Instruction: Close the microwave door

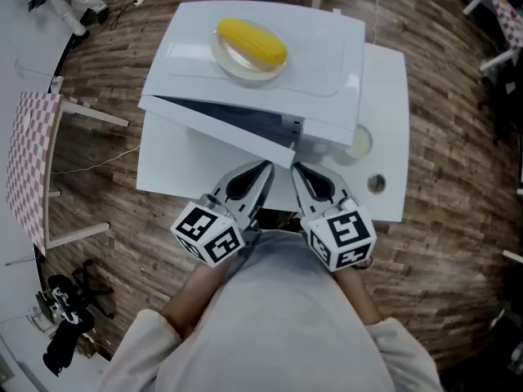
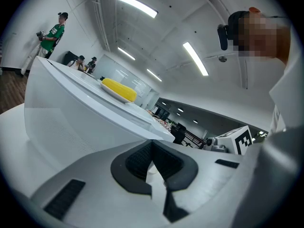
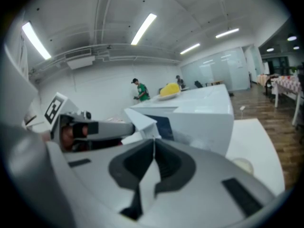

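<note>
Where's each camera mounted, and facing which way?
Head view: on the person's head, looking steeply down at the microwave; left tongs, right tongs, sleeves, torso show.
Left gripper view: on the left tongs, facing the ajar door; right tongs show.
Right gripper view: on the right tongs, facing the door's free edge; left tongs show.
Shared: all three show the corn.
</note>
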`<state>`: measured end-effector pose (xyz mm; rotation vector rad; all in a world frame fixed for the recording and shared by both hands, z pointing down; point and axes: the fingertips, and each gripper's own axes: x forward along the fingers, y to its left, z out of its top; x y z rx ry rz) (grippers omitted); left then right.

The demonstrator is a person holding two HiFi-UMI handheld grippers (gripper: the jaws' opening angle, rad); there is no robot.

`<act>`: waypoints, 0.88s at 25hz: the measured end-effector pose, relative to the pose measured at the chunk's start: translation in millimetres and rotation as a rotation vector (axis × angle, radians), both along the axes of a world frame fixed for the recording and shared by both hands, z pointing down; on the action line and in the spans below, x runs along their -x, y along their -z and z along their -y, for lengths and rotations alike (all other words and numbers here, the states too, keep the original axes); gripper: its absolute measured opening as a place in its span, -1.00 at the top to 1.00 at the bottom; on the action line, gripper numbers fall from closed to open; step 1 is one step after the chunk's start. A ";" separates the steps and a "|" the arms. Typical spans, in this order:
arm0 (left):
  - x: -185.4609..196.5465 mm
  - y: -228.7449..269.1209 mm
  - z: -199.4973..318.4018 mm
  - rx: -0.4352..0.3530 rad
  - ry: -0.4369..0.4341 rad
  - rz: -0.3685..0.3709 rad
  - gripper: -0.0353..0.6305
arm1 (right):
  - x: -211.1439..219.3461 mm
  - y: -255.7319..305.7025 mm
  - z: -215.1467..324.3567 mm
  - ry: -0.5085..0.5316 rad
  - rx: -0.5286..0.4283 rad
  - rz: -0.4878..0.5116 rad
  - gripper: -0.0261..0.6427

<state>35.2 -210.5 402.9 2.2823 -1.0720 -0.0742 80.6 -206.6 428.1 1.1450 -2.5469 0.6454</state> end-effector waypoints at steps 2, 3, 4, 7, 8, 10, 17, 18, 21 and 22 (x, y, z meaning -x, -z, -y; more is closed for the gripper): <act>0.1 0.1 1.0 0.005 0.002 -0.005 0.84 | -0.9 -0.3 -0.6 0.000 0.002 0.001 0.85; -0.2 0.1 1.6 0.005 0.002 -0.005 0.84 | -1.8 -0.9 -1.2 -0.001 0.005 0.001 0.85; -0.6 0.1 2.4 0.003 0.000 -0.004 0.84 | -2.9 -1.5 -1.7 -0.002 0.008 0.000 0.85; -1.1 -0.1 5.3 0.001 -0.003 -0.002 0.84 | -5.3 -2.5 -3.0 -0.010 0.016 0.000 0.85; -0.8 0.0 6.5 0.001 -0.002 -0.002 0.84 | -5.7 -2.5 -3.2 -0.011 0.017 0.000 0.85; -0.5 0.2 8.8 -0.003 0.000 -0.004 0.84 | -5.9 -2.5 -2.9 -0.011 0.017 0.000 0.85; -2.6 1.1 12.1 -0.008 -0.004 0.007 0.84 | -7.7 -2.7 -4.0 -0.017 0.022 0.004 0.85; -2.8 1.8 12.3 -0.007 -0.005 0.006 0.84 | -8.0 -2.4 -4.5 -0.018 0.022 0.003 0.85; -4.1 2.6 14.0 -0.007 -0.007 0.004 0.84 | -9.5 -1.7 -4.1 -0.022 0.022 0.001 0.85; -4.4 2.3 15.1 -0.009 -0.009 0.003 0.84 | -10.0 -2.0 -3.4 -0.022 0.023 0.000 0.85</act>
